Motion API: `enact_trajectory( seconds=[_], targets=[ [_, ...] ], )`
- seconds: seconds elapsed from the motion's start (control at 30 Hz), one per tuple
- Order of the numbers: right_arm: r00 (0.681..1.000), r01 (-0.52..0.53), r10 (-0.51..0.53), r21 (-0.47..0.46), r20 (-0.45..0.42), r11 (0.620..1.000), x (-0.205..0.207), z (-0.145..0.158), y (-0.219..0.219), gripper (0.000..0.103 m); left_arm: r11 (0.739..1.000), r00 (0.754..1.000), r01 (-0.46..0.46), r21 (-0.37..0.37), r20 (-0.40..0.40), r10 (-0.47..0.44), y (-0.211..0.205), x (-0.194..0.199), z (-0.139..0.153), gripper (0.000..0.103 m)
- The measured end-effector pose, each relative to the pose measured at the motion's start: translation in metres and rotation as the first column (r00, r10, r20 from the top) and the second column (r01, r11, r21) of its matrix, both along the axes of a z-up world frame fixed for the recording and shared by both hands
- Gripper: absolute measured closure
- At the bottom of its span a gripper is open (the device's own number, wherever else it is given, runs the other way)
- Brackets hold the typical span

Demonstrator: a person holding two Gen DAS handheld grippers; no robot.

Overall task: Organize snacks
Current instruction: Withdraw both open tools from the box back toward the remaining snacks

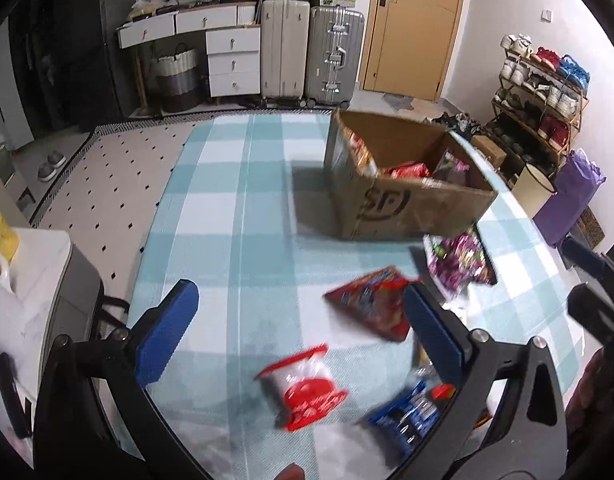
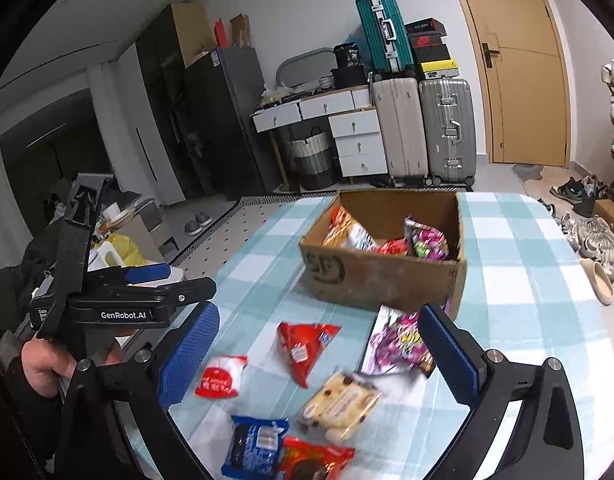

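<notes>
A cardboard box (image 1: 407, 204) (image 2: 387, 276) stands on the checked tablecloth and holds several snack packs. Loose packs lie in front of it: a red triangular pack (image 1: 373, 304) (image 2: 303, 346), a purple pack (image 1: 459, 262) (image 2: 395, 340), a white-and-red pack (image 1: 303, 388) (image 2: 223, 376), a blue cookie pack (image 1: 407, 420) (image 2: 255, 444), a beige cookie pack (image 2: 339, 400) and a red pack (image 2: 315, 460). My left gripper (image 1: 303, 332) is open above the packs, empty. My right gripper (image 2: 319, 360) is open above them, empty. The left gripper also shows in the right wrist view (image 2: 147, 284).
The table (image 1: 235, 208) (image 2: 527, 280) has a blue-white checked cloth. Suitcases (image 1: 311, 56), white drawers (image 1: 227, 56) and a door (image 1: 419, 24) stand behind. A shoe rack (image 1: 543, 100) and purple bag (image 1: 567, 200) are right. A white bin (image 1: 31, 280) is left.
</notes>
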State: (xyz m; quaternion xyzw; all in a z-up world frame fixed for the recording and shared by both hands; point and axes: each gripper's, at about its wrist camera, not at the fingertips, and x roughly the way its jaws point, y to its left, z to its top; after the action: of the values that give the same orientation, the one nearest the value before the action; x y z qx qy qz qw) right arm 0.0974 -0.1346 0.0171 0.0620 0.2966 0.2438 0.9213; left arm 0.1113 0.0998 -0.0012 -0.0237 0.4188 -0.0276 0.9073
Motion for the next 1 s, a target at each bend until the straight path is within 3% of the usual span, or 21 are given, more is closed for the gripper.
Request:
enact_trajectory(
  seconds=[0.27, 0.43, 0.7, 1.0],
  targets=[
    [1.0, -0.007, 0.008, 0.012, -0.024, 1.0, -0.017, -0.019, 0.009, 0.002, 0.997, 0.994, -0.056, -0.046, -0.094, 0.051, 0.022, -0.023, -0.056, 0.001],
    [0.998, -0.014, 0.014, 0.01, -0.06, 1.0, -0.022, -0.034, 0.013, 0.002, 0.997, 0.988, -0.08, -0.017, -0.132, 0.077, 0.027, -0.032, -0.089, 0.001],
    [0.996, 0.007, -0.007, 0.007, -0.094, 1.0, -0.033, -0.056, 0.007, 0.002, 0.997, 0.986, -0.068, -0.025, -0.155, 0.064, 0.02, -0.031, -0.108, 0.001],
    [0.99, 0.019, -0.02, -0.008, -0.138, 1.0, -0.041, -0.078, 0.003, 0.002, 0.998, 0.986, -0.067, 0.018, -0.152, 0.069, 0.005, -0.018, -0.12, 0.001]
  ],
)
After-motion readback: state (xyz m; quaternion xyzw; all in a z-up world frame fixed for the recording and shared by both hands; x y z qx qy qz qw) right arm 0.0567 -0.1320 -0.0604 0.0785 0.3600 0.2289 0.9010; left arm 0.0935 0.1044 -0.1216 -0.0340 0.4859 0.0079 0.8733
